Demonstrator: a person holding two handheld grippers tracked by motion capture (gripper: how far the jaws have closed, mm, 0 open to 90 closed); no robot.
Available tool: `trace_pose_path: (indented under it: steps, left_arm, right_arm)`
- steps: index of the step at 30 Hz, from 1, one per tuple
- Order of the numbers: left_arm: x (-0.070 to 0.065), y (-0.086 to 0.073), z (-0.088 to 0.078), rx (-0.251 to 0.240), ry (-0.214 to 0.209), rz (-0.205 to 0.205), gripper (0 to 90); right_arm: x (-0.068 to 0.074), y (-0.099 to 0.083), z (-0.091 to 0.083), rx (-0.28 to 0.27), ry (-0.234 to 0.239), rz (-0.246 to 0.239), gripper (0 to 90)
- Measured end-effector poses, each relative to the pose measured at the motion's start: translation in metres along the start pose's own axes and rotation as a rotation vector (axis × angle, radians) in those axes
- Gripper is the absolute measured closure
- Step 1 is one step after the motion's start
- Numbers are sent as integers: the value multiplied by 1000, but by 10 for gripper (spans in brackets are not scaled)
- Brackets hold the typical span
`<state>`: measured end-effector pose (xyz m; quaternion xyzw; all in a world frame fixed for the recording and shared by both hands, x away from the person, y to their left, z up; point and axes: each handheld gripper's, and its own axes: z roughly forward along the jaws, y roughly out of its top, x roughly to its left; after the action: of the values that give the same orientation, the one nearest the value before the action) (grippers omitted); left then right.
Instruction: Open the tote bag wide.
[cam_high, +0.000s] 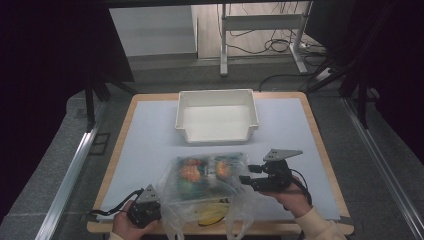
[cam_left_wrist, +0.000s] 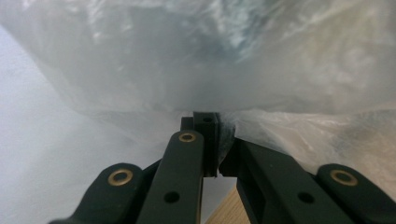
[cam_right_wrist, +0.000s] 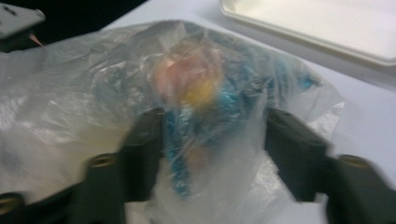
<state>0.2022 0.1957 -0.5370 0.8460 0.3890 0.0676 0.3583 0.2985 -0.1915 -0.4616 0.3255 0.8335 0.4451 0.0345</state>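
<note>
Lying on the white-covered table (cam_high: 150, 145), near its front edge, is a clear plastic bag (cam_high: 210, 185) with colourful items inside, orange, blue-green and yellow showing through the film. The left hand-held gripper (cam_high: 150, 207) sits at the bag's near left corner, held by the left hand (cam_high: 124, 226); in the left gripper view its jaws are closed tight on a fold of the bag (cam_left_wrist: 224, 70), the film bunched between the pads. The right hand-held gripper (cam_high: 247, 180) is at the bag's right side, carried by the right hand (cam_high: 292, 197). In the right gripper view its jaws stand apart on either side of a bulge of the bag (cam_right_wrist: 201, 93), with film draped over them; the picture is blurred, and the pads do not appear to press on it. Behind the bag, well apart from it, a white tray (cam_high: 217, 97) stands at the middle of the table's far side.
</note>
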Motion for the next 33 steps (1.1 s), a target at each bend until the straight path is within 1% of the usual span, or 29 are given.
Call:
trace_pose_path:
  steps: [1, 3, 4, 6, 8, 11, 13, 17, 19, 25, 33]
  left_arm:
    - [0, 0, 0, 0, 0, 0, 890]
    - [0, 0, 0, 0, 2, 2, 890]
    - [0, 0, 0, -1, 2, 2, 890]
    - [0, 0, 0, -2, 3, 3, 891]
    - [0, 0, -1, -5, 5, 3, 891]
    - [0, 0, -1, -6, 7, 3, 891]
    - [0, 0, -1, -6, 7, 3, 891]
    - [0, 0, -1, -4, 7, 2, 891]
    - [0, 0, -1, -3, 7, 2, 891]
    - [0, 0, 0, 0, 7, 1, 890]
    - [0, 0, 1, 3, 4, -2, 889]
  right_arm:
    - [0, 1, 2, 7, 4, 4, 554]
    - [-1, 2, 3, 10, -15, 3, 711]
    - [-2, 2, 3, 4, -24, 1, 762]
    - [-3, 4, 3, -18, -56, -6, 835]
    - [-5, 5, 3, -38, -89, -3, 868]
    - [-9, 8, 4, -63, -136, 12, 878]
    - [-13, 10, 5, -67, -161, 16, 881]
    - [-18, 12, 13, -59, -193, 18, 881]
    - [-21, 13, 17, -50, -207, 27, 881]
    - [-37, 8, 30, -19, -216, 80, 880]
    - [-44, -3, 49, 35, -214, 114, 879]
